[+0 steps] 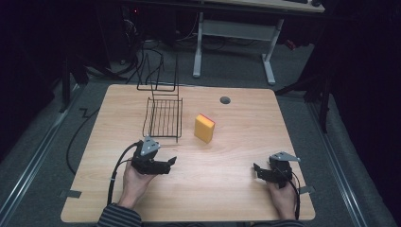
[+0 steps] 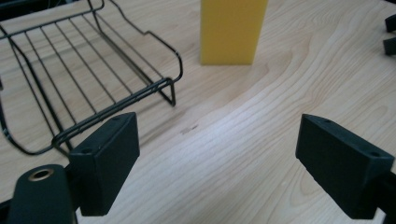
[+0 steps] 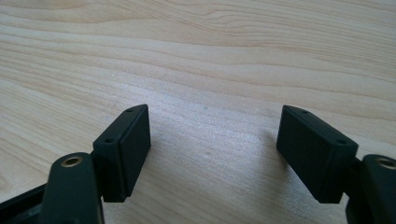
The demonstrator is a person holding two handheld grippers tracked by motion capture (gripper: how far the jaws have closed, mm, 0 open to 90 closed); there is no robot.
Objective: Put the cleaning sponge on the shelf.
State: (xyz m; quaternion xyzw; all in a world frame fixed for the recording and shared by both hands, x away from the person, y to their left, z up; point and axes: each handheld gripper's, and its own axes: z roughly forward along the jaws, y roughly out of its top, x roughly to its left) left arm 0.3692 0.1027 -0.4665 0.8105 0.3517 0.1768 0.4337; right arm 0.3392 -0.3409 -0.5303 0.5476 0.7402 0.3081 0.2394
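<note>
Left tool [image 1: 171,161], jaws wide and empty, points at the upright yellow sponge [image 1: 204,127] around 1 o'clock, probably lining up a grab, while the right tool [image 1: 256,169] rests wide open.

High view looks down on the whole table [image 1: 236,189]; left gripper view, low and close, shares the rack [image 2: 93,60] and sponge [image 2: 232,30].

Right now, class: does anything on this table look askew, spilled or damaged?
Nothing stands out. The yellow sponge stands upright beside the wire rack, apart from it; nothing looks spilled or broken on the table.
</note>
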